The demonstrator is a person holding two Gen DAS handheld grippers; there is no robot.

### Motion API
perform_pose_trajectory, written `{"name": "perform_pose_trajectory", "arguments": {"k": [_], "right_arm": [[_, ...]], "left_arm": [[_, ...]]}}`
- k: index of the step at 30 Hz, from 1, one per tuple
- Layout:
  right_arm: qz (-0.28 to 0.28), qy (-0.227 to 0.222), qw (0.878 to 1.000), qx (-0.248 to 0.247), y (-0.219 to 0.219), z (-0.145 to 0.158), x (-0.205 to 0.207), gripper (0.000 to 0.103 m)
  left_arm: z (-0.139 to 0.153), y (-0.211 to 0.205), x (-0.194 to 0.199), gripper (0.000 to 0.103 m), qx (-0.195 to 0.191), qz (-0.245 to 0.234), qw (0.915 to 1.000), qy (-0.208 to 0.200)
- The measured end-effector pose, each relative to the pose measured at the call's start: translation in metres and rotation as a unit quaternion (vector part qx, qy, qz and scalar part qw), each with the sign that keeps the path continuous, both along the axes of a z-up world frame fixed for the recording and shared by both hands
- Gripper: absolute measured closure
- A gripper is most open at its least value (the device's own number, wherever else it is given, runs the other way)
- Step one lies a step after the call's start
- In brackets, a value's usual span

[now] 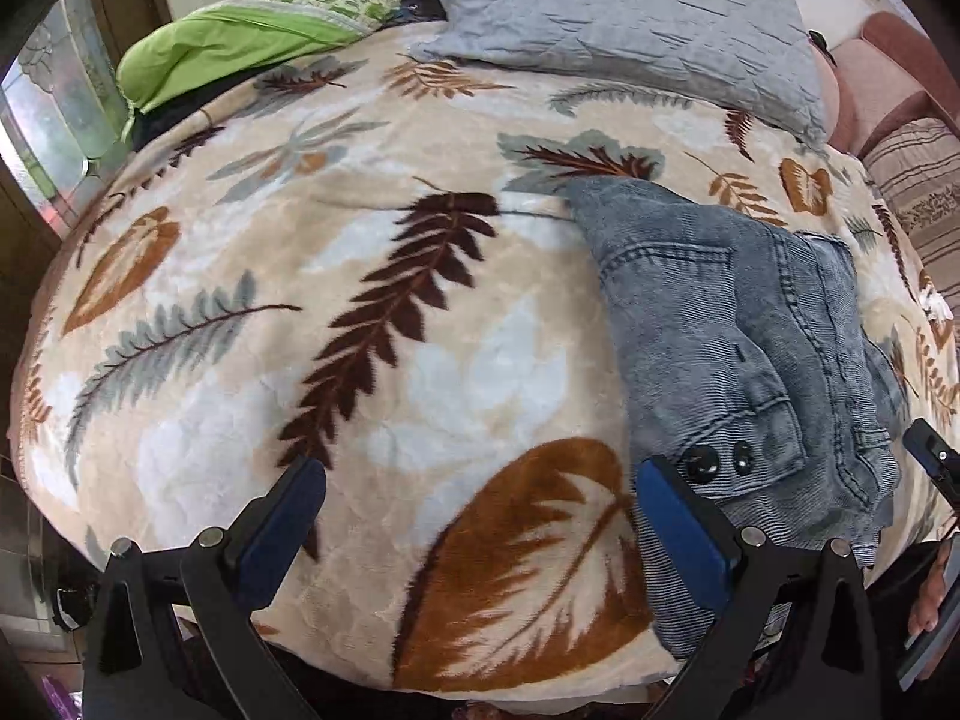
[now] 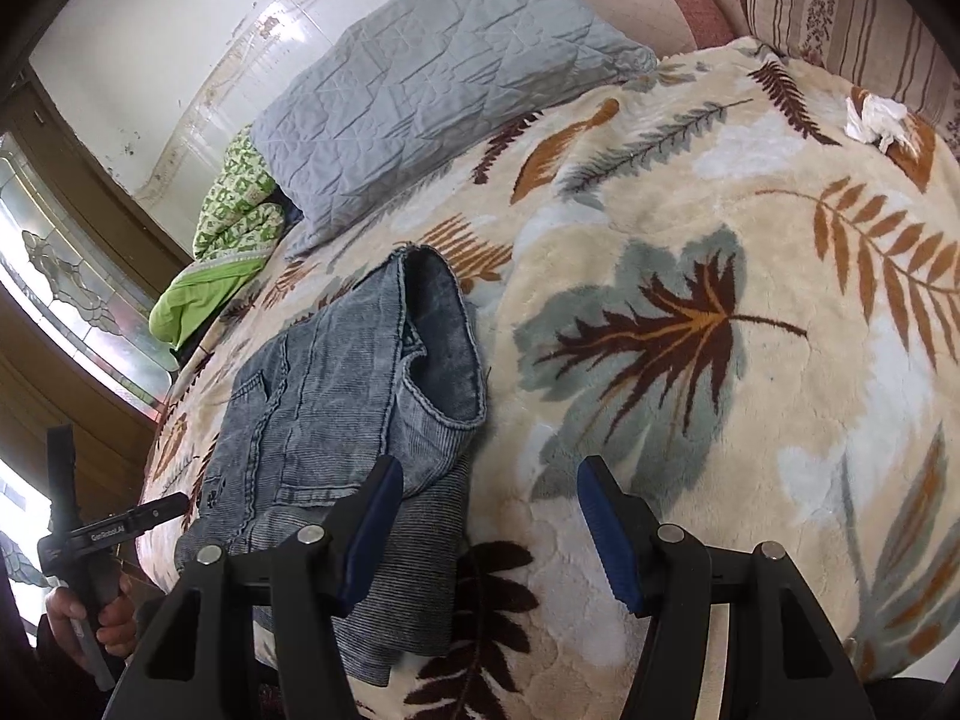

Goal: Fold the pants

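Note:
The grey-blue jeans lie folded into a compact bundle on the leaf-patterned blanket, waistband buttons facing the near edge. My left gripper hovers over bare blanket to the left of the bundle, open and empty, its right finger beside the jeans' edge. In the right wrist view the jeans sit left of centre, with a hem folded over on top. My right gripper is open above the bundle's right edge. Its left finger overlaps the denim, and nothing is pinched.
A grey quilted pillow and a green quilt lie at the head of the bed. A striped pillow and a crumpled white tissue are at the far right. A glass-panelled door stands beside the bed. A hand holds the left tool.

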State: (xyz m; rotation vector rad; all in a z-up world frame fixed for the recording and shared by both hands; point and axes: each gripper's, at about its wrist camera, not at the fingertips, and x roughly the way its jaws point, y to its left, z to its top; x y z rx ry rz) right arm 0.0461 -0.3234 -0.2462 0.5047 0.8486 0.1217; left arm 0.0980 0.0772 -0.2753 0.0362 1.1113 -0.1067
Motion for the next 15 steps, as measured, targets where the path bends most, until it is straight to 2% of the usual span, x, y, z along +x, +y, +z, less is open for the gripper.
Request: {"name": "perform_pose_trajectory", "arguments": {"k": [3,7,15], "right_arm": [[0.009,0.002,1.000,0.003,0.002,-0.002,0.000,0.039],[0.021,0.010,1.000,0.012,0.005,-0.005,0.003,0.037],[0.042,0.030,0.995,0.087,0.002,-0.017,0.011,0.034]], "left_arm": [[-0.003,-0.007,0.000,0.000,-0.013,-0.014,0.9998,0.008],[-0.004,-0.014,0.002,0.000,-0.007,-0.015,0.9998,0.007],[0.000,-0.004,0.013,0.000,-0.074,-0.002,0.9972,0.011]]}}
